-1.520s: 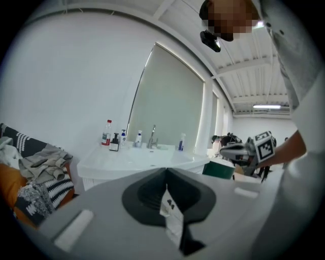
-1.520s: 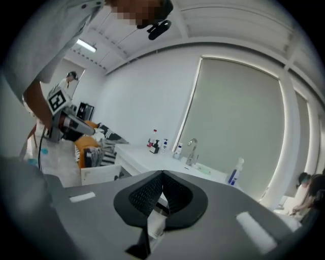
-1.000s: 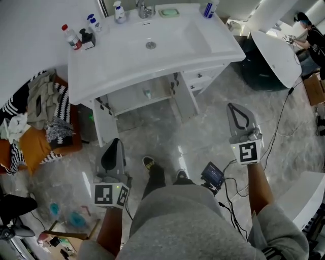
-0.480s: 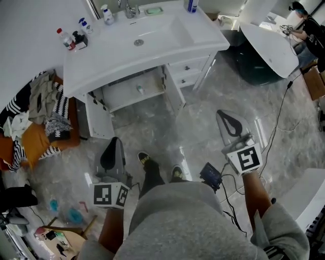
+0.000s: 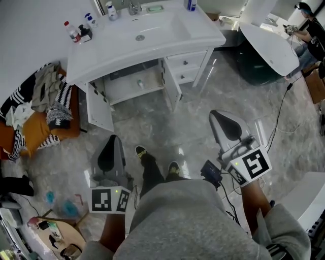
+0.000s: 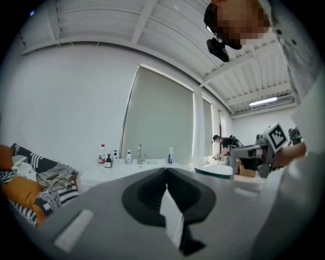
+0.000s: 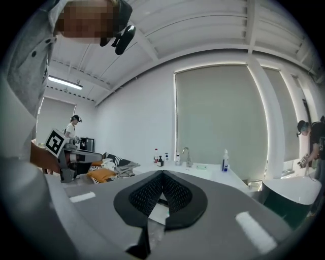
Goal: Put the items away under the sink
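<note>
The white sink vanity (image 5: pixel 152 38) stands at the top of the head view, with both doors (image 5: pixel 99 108) under the basin swung open. A small object (image 5: pixel 140 84) sits inside the cabinet. On the counter are a red-capped bottle (image 5: pixel 71 31), a dark bottle (image 5: pixel 85 32), a spray bottle (image 5: pixel 111 10), a green soap dish (image 5: pixel 155 8) and a blue bottle (image 5: pixel 191 4). My left gripper (image 5: pixel 114 138) and right gripper (image 5: pixel 215 114) hang over the floor well short of the vanity. Both are shut and hold nothing. The same counter items (image 6: pixel 107 160) (image 7: pixel 160 161) show far off beyond both gripper views' closed tips.
Striped clothes heaped on an orange cushion (image 5: pixel 38 109) lie left of the vanity. A white tub (image 5: pixel 269 45) and a person (image 5: pixel 311 23) are at the right. A small device with cables (image 5: pixel 212 174) lies on the marble floor by my feet (image 5: pixel 143 155). Drawers (image 5: pixel 187 68) flank the cabinet.
The vanity has slid up and away in the head view. My right gripper has dropped lower and tilted left; the left gripper has stayed low. Both remain shut.
</note>
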`<state>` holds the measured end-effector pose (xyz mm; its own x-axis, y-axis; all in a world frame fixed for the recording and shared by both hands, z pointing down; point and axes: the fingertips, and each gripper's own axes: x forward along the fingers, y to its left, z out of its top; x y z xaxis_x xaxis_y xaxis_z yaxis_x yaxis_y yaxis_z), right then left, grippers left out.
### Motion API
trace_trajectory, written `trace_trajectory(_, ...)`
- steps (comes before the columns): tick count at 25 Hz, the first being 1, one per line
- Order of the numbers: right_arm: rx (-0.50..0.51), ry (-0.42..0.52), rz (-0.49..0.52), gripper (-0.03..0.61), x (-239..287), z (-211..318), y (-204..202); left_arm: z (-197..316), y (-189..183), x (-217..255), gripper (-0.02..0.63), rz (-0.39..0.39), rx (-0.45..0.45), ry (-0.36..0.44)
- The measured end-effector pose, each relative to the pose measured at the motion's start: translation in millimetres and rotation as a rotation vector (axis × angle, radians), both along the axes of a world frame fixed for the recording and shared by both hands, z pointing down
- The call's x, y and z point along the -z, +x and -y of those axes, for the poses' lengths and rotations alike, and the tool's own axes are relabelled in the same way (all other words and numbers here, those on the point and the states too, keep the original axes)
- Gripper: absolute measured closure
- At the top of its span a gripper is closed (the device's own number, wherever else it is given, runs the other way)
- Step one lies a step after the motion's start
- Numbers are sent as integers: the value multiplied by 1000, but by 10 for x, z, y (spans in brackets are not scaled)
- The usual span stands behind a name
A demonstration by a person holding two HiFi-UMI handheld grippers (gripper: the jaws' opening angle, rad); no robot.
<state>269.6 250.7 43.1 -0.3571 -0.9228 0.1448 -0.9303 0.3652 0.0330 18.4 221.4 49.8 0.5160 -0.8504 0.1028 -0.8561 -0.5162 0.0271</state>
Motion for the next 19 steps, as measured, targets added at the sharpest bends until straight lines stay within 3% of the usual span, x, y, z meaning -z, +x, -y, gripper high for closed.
trace_trajectory(6,19,41,11,584,141,-163,-38,-211,88,87,604,-47,-12,23)
trace_trajectory(19,-9,80,-11,584,302,-257,112,-329,196,241,604,-72,-21,48)
